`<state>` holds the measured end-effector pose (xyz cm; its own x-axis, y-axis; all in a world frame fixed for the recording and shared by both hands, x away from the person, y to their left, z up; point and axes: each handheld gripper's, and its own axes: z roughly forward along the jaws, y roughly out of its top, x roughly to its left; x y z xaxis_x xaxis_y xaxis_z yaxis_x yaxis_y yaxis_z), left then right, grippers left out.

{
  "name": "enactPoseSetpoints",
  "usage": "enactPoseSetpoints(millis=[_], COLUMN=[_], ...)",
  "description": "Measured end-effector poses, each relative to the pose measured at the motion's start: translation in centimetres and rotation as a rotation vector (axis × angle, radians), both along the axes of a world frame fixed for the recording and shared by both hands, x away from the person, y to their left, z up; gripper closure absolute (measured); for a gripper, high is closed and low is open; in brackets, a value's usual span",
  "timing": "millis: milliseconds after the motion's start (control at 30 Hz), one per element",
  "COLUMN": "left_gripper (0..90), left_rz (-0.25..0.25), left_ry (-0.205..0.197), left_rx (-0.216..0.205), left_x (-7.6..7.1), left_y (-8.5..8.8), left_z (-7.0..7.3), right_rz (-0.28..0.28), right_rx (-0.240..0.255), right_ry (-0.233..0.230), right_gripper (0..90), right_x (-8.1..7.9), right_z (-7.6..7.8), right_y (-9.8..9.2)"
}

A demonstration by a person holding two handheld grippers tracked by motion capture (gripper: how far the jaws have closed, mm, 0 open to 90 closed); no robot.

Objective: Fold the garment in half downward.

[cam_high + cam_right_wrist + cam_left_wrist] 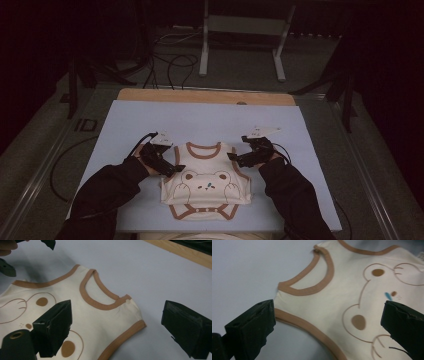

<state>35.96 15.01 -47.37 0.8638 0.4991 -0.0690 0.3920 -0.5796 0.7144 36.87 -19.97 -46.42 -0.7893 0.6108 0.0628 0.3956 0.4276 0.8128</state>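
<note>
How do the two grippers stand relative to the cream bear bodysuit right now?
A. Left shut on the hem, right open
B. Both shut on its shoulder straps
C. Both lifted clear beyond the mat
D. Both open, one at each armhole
D: the left gripper and right gripper each have jaws spread, flanking the bodysuit at its armholes.

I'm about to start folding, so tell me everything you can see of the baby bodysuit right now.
The bodysuit is cream, soft-looking knit fabric with brown binding at the neck, armholes and leg openings, and a bear face printed on the front. It is sleeveless and lies flat, front up, neck away from the person, on the pale blue mat. The open left gripper and open right gripper straddle its shoulders; contact cannot be told.
</note>
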Motion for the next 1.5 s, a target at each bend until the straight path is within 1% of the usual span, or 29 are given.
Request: enactPoseSetpoints(millis=[33,67,100,200,233,267,300,367,467,600,633,700,733,767,800,833,867,900,933,967,1000,1100,1133,1200,1267,1367,1433,1467,1500], left_gripper=[2.7,4.3,4.8,4.8,4.8,4.8,4.8,4.8,5.0,7.4,7.4,8.9,8.9,9.2,9.5,9.7,11.5,12.2,13.6,14.3,14.8,15.7,17.6,20.6,24.7,31.4,35.1,35.1,37.0], left_rz=[0.0,0.013,0.017,0.026,0.026,0.039,0.039,0.049,0.061,0.075,0.088,0.087,0.091,0.092,0.097,0.097,0.107,0.107,0.12,0.123,0.125,0.128,0.124,0.124,0.122,0.108,0.106,0.106,0.098], left_ry=[0.0,-0.006,-0.004,-0.001,-0.001,0.003,0.003,0.009,0.016,0.015,0.013,0.017,0.02,0.026,0.024,0.024,0.014,0.014,0.01,0.011,0.01,0.022,0.03,0.027,0.026,0.014,0.016,0.007,-0.001], left_rx=[0.0,0.002,0.004,0.016,0.016,0.021,0.021,0.021,0.024,0.034,0.038,0.031,0.031,0.029,0.027,0.027,0.034,0.034,0.037,0.04,0.046,0.051,0.048,0.053,0.045,0.048,0.047,0.057,0.065], left_x=[0.0,0.4,0.7,1.3,1.3,1.7,1.7,2.4,2.9,3.6,3.7,3.9,3.9,4.1,4.2,4.2,4.4,4.4,4.6,4.8,4.9,5.1,5.3,5.4,5.5,5.4,5.4,5.3,5.1], left_y=[0.0,0.0,0.0,0.0,0.0,0.0,0.0,0.0,0.1,0.0,-0.1,-0.1,-0.1,0.0,-0.1,-0.1,0.0,0.0,0.1,0.2,0.2,0.3,0.3,0.3,0.3,0.2,0.1,0.1,-0.1], left_z=[0.0,-0.3,-0.6,-1.1,-1.1,-1.5,-1.5,-2.0,-2.4,-3.0,-3.2,-3.4,-3.5,-3.6,-3.7,-3.7,-3.8,-3.8,-4.0,-4.2,-4.3,-4.6,-4.8,-5.0,-4.9,-4.9,-4.9,-4.9,-4.9], right_rz=[0.0,-0.001,-0.002,-0.003,-0.006,-0.013,-0.012,-0.021,-0.036,-0.048,-0.05,-0.057,-0.063,-0.07,-0.083,-0.078,-0.074,-0.074,-0.071,-0.069,-0.068,-0.066,-0.057,-0.059,-0.056,-0.051,-0.052,-0.052,-0.05], right_rx=[0.0,-0.001,-0.001,-0.016,-0.016,-0.016,-0.015,-0.014,-0.025,-0.038,-0.038,-0.034,-0.03,-0.026,-0.029,-0.03,-0.043,-0.043,-0.062,-0.065,-0.069,-0.079,-0.092,-0.103,-0.115,-0.135,-0.145,-0.145,-0.154], right_ry=[0.0,0.004,0.005,0.009,0.014,0.023,0.023,0.032,0.06,0.074,0.077,0.087,0.104,0.111,0.121,0.128,0.133,0.133,0.128,0.127,0.136,0.137,0.143,0.147,0.149,0.135,0.126,0.126,0.12], right_gripper=[9.8,9.9,9.9,9.9,9.8,9.8,9.8,9.8,9.8,9.8,9.8,9.9,10.8,12.5,13.4,13.3,13.7,13.7,14.1,14.5,15.0,16.1,19.0,20.6,25.6,29.4,33.6,33.6,35.0], right_x=[0.0,0.3,0.4,0.8,0.9,1.0,1.1,1.4,1.9,2.4,2.6,2.8,3.1,3.2,3.5,3.6,3.9,3.9,4.1,4.2,4.4,4.6,4.9,5.0,5.2,5.2,5.2,5.2,5.2], right_z=[0.0,-0.4,-0.5,-1.2,-1.3,-1.5,-1.7,-2.1,-2.6,-3.2,-3.4,-3.7,-3.8,-3.9,-4.0,-4.2,-4.4,-4.4,-4.7,-4.8,-4.9,-5.2,-5.5,-5.6,-5.8,-5.9,-5.8,-5.8,-5.8], right_y=[0.0,0.0,0.0,0.0,0.0,0.0,0.0,0.0,0.0,0.1,0.1,0.2,0.2,0.2,0.3,0.3,0.4,0.4,0.7,0.7,0.8,1.0,1.1,1.2,1.2,1.3,1.3,1.3,1.3])
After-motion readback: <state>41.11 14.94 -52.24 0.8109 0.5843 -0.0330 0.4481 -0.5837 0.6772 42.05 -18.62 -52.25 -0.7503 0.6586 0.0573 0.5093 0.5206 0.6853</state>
